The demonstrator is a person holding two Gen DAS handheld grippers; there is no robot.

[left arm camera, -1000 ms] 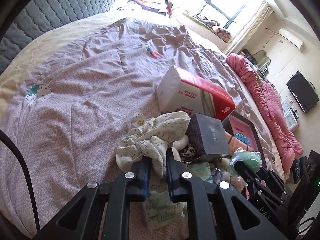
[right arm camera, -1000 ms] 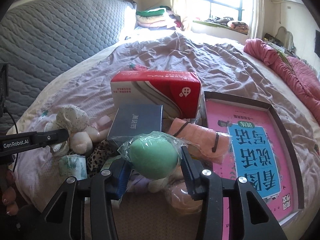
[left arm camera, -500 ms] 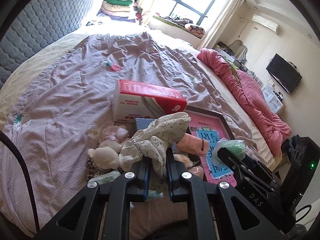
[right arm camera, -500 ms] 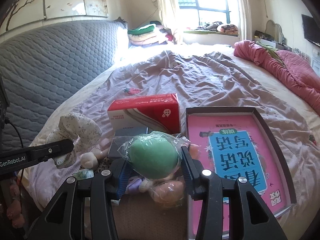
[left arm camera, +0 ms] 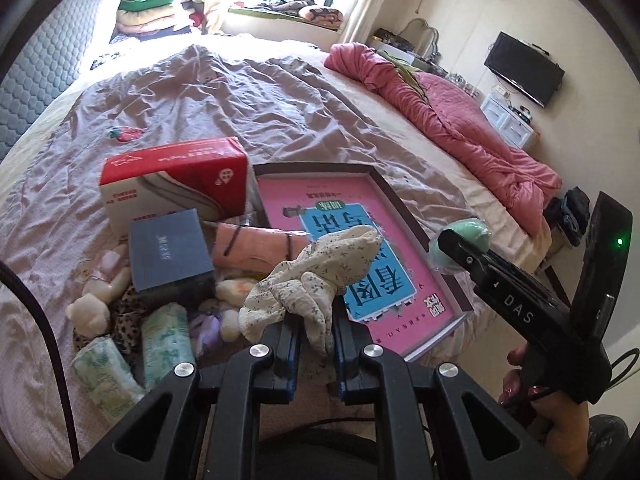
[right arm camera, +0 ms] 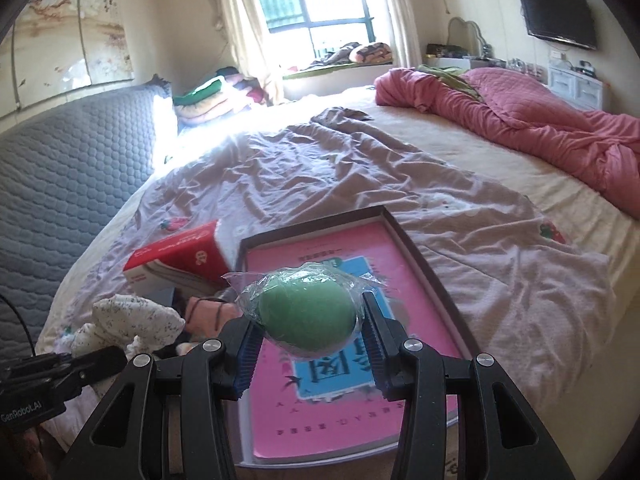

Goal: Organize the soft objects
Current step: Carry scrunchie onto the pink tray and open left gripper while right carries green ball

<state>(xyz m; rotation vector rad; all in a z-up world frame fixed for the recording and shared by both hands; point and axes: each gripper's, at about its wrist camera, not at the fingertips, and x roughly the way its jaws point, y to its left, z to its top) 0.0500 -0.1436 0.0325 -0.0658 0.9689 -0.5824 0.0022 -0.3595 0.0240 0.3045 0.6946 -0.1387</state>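
Note:
My left gripper [left arm camera: 314,330] is shut on a white floral cloth [left arm camera: 316,280], which hangs bunched above the pile at the bed's near edge. The same cloth [right arm camera: 132,324] shows at the lower left of the right wrist view. My right gripper [right arm camera: 308,330] is shut on a green soft ball in clear plastic wrap [right arm camera: 306,312], held over the pink book. That green ball [left arm camera: 468,236] also appears at the right in the left wrist view. On the bed lie a peach rolled cloth [left arm camera: 256,246], small plush toys [left arm camera: 102,292] and tissue packs [left arm camera: 166,338].
A red and white tissue box [left arm camera: 176,176], a dark blue box [left arm camera: 170,250] and a pink book in a dark tray [left arm camera: 360,240] lie on the wrinkled lilac cover [left arm camera: 240,96]. A pink quilt [right arm camera: 540,132] is bunched far right. A grey padded headboard [right arm camera: 60,168] runs along the left.
Both grippers have lifted and swung right, away from the pile, carrying the cloth and the green ball. The book and the pink quilt have come more into view.

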